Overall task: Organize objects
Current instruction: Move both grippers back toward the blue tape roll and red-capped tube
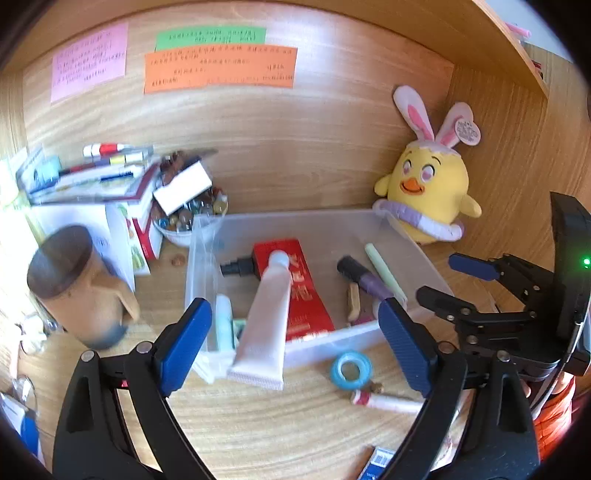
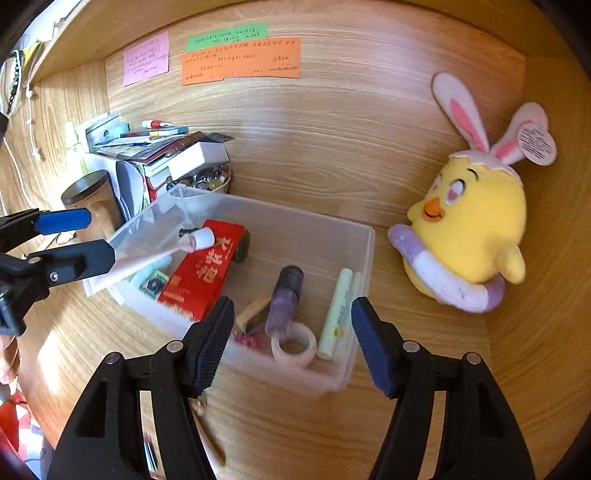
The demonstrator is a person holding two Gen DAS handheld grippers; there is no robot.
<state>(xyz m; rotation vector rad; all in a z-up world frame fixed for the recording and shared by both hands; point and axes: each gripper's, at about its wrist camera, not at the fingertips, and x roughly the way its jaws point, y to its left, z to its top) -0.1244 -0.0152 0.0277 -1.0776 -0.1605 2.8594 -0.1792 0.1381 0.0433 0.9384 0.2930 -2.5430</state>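
Bin of clear plastic sits on the wooden desk against the back panel, with the yellow chick plush just beside its right end and a stack of books by its left.

Writing: the red box inside the bin carries large gold Chinese characters, blurred past reading. Pink, green and orange notes on the back panel bear handwriting too small to make out. The plush's ear tag has fine print, also illegible.

A white tube leans over the bin's near wall, cap end inside above the red box, crimped end out over the desk. Also inside are a purple marker, a pale green stick, a tape ring and a small wooden piece.

Outside the near wall lie a blue ring and a small red-and-white tube; open desk stretches in front of them.

Left gripper stands wide open, its blue pads either side of the white tube's crimped end without pressing it. Right gripper is open too, pads apart above the bin's near right corner, nothing between them.

A brown-lidded jar at the left is motion-blurred. A bowl of marbles is half hidden behind the bin corner, and a blue item at the bottom edge of the left view is cut off.
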